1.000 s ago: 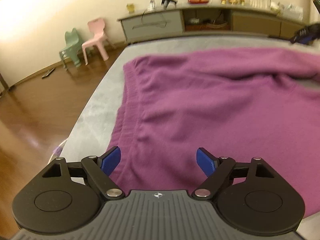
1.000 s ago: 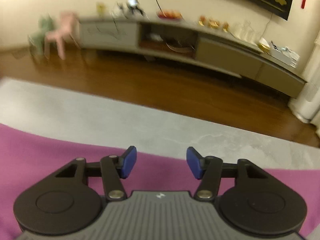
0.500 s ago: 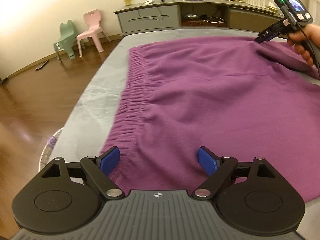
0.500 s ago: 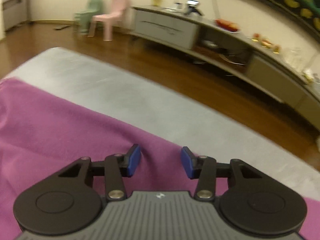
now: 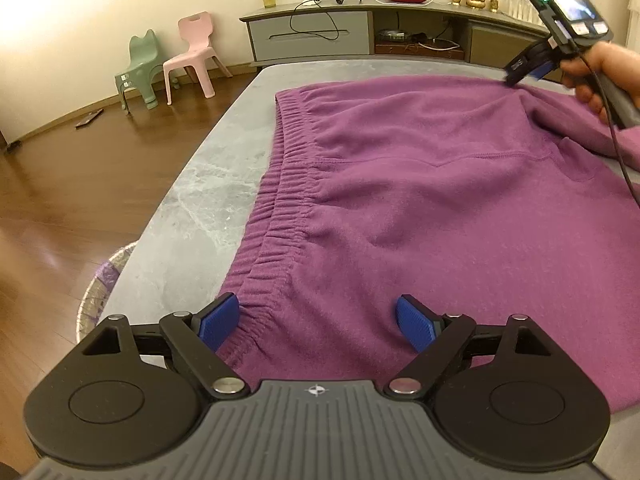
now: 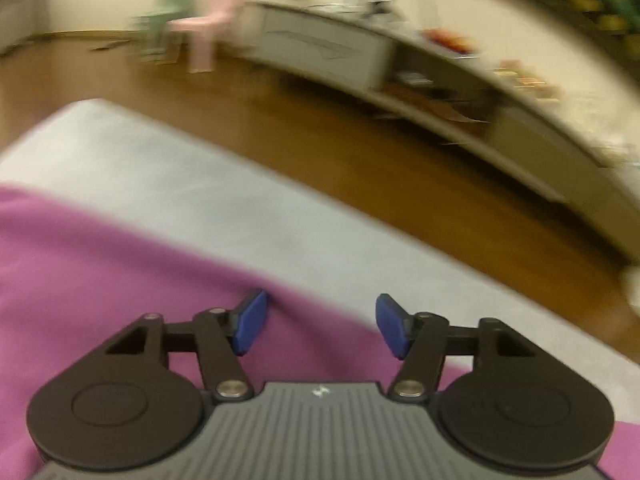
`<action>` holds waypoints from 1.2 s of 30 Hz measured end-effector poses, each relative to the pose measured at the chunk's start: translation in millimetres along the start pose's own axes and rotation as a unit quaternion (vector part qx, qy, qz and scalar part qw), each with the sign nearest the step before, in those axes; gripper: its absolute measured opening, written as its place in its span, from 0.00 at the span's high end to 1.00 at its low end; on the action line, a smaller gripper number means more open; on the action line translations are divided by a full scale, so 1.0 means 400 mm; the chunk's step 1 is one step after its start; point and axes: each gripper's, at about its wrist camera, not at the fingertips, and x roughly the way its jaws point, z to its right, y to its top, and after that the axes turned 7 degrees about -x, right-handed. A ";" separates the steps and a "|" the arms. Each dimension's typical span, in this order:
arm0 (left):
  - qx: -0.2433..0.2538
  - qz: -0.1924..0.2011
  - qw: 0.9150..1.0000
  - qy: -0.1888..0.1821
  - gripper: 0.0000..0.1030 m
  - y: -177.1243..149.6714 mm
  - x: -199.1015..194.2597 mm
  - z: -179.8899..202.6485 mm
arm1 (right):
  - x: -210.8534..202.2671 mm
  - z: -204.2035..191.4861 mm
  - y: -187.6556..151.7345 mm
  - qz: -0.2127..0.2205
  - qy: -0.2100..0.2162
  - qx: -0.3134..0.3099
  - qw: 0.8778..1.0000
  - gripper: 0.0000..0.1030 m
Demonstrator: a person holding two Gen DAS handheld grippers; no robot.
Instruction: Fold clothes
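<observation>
Purple sweatpants (image 5: 440, 200) lie flat on the grey table (image 5: 208, 184). Left gripper (image 5: 318, 322) gapes empty over the waistband corner; right gripper (image 6: 318, 326) open, empty, at the far edge. Best pinch both layers together.

Honestly there's not much to read here. The only mark up close is a little white compass-like emblem, no letters, on the grey ribbed body of the left claw (image 5: 317, 322), and the same emblem shows on the right claw (image 6: 318, 328) in its own view, a bit smeared by blur. In the left view the right claw's black finger piece has a small white label, but it's way too tiny to make out. The lit screen (image 5: 570, 3) on top of it shows some picture and a row of small icons, none legible. The green chair (image 5: 141, 68) has a small white sticker on one leg, also unreadable.
</observation>
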 end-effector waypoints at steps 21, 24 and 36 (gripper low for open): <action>0.075 -0.027 0.988 -0.136 0.17 -0.006 -0.018 0.312 | -0.090 0.327 -0.271 -0.033 0.027 0.094 0.995 0.34; 0.084 -0.039 0.986 -0.137 0.16 -0.010 -0.027 0.295 | -0.050 0.359 -0.243 -0.036 0.011 0.103 0.994 0.33; 0.047 0.042 0.991 -0.115 0.19 0.109 -0.013 0.396 | -0.451 0.366 -0.561 0.012 0.116 0.063 0.991 0.32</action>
